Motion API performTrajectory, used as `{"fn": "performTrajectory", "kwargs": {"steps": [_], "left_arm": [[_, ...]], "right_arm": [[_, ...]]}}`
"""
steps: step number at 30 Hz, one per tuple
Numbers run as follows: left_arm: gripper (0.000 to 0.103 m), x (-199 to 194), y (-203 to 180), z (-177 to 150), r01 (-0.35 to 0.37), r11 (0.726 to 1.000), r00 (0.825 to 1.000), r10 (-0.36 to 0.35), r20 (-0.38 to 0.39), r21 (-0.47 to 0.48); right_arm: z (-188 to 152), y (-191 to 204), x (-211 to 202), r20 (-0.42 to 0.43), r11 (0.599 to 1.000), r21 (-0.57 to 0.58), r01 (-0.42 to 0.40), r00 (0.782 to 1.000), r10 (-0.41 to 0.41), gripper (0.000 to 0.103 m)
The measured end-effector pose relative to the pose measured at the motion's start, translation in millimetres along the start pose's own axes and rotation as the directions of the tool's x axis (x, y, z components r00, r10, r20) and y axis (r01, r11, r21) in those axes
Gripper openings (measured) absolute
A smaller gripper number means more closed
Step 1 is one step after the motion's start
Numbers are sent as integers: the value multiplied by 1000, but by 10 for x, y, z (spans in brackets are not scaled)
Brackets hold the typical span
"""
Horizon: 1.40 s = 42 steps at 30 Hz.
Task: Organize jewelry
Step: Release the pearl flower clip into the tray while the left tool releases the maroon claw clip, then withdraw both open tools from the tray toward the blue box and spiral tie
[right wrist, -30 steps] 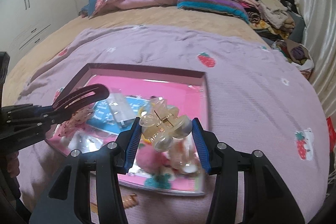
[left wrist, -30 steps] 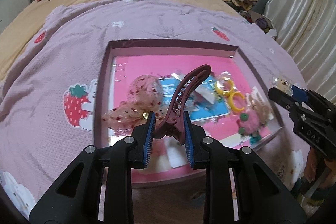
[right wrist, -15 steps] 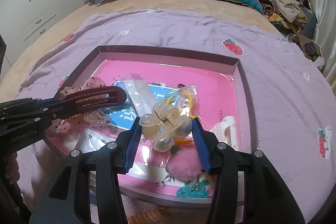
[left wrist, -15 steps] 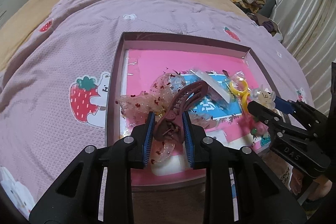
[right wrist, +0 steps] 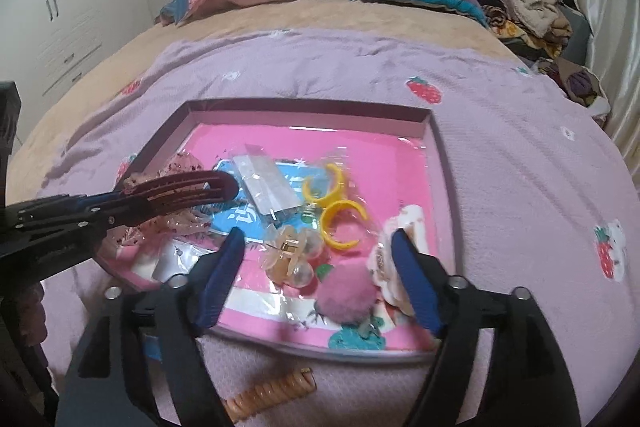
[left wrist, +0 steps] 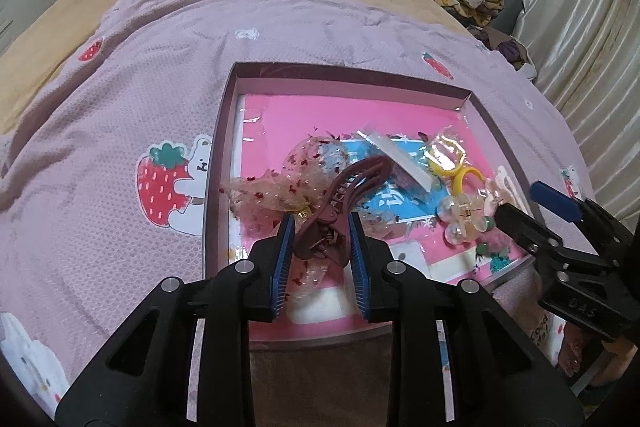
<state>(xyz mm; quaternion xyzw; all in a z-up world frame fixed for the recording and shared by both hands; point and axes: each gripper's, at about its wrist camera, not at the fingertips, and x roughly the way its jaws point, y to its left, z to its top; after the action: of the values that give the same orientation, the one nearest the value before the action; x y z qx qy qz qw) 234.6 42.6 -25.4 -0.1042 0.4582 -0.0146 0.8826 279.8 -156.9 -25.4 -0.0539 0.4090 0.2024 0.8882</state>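
A shallow pink tray (left wrist: 224,131) (right wrist: 444,167) lies on the lilac strawberry blanket. My left gripper (left wrist: 322,247) is shut on a dark red claw hair clip (left wrist: 344,195) (right wrist: 180,187), held low over the tray's near left part above a glittery sheer bow (left wrist: 288,179). My right gripper (right wrist: 316,267) (left wrist: 520,215) is open; a clear beige flower claw clip (right wrist: 292,255) (left wrist: 464,219) lies in the tray between its fingers. Yellow open rings (right wrist: 336,203), a pink pom-pom (right wrist: 348,299) and a cream clip (right wrist: 400,239) lie nearby in the tray.
A tan spiral hair tie (right wrist: 268,395) lies on the blanket in front of the tray. A clear packet (right wrist: 268,187) lies on a blue card in the tray. Pillows and piled clothes (right wrist: 520,7) are at the bed's far end; a curtain (left wrist: 580,27) hangs at right.
My right gripper has opened and the clear flower clip has dropped into the tray. My left gripper has lowered the dark red clip closer to the tray.
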Motion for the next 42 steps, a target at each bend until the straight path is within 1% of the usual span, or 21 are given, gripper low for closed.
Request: {"fn": "performTrajectory", "kwargs": {"steps": [3, 4, 7, 12, 18, 20, 21, 25, 26, 29, 34, 42], "left_arm": [[23, -67, -35, 8, 2, 1000, 1000, -2, 11, 3], [27, -97, -48, 11, 1, 1000, 1000, -2, 17, 4], [29, -189, -77, 26, 7, 1000, 999, -7, 33, 4], [38, -393, -143, 53, 14, 1000, 997, -15, 70, 10], [57, -698, -241, 61, 24, 1000, 991, -26, 129, 17], [68, -776, -260, 53, 30, 999, 989, -32, 142, 16], [69, -827, -274, 45, 32, 999, 988, -35, 152, 16], [86, -996, -309, 18, 29, 999, 982, -31, 186, 13], [89, -1027, -310, 13, 32, 999, 981, -34, 191, 11], [93, -1111, -313, -17, 29, 1000, 979, -30, 204, 7], [93, -1206, -306, -83, 19, 1000, 976, -20, 216, 8], [93, -1253, -253, -238, 1, 1000, 979, 0, 205, -4]], "right_arm": [[-3, -74, -113, 17, 1000, 23, 7, 1000, -8, 83], [-7, -98, -153, 18, 1000, 26, 11, 1000, -12, 83], [-23, -162, -291, 35, 999, 36, 24, 999, -26, 84], [-50, -258, -546, 72, 997, 67, 35, 997, -40, 88], [-77, -350, -902, 130, 995, 93, 40, 990, -52, 90], [-90, -363, -996, 144, 994, 98, 43, 988, -57, 91], [-97, -378, -1053, 153, 994, 102, 45, 986, -60, 93], [-142, -399, -1233, 182, 993, 110, 53, 981, -73, 96], [-151, -403, -1267, 188, 992, 110, 55, 979, -75, 96], [-193, -407, -1374, 203, 992, 112, 58, 976, -80, 96], [-239, -406, -1477, 215, 992, 113, 58, 973, -81, 96], [-348, -323, -1555, 217, 994, 88, 59, 973, -77, 96]]}}
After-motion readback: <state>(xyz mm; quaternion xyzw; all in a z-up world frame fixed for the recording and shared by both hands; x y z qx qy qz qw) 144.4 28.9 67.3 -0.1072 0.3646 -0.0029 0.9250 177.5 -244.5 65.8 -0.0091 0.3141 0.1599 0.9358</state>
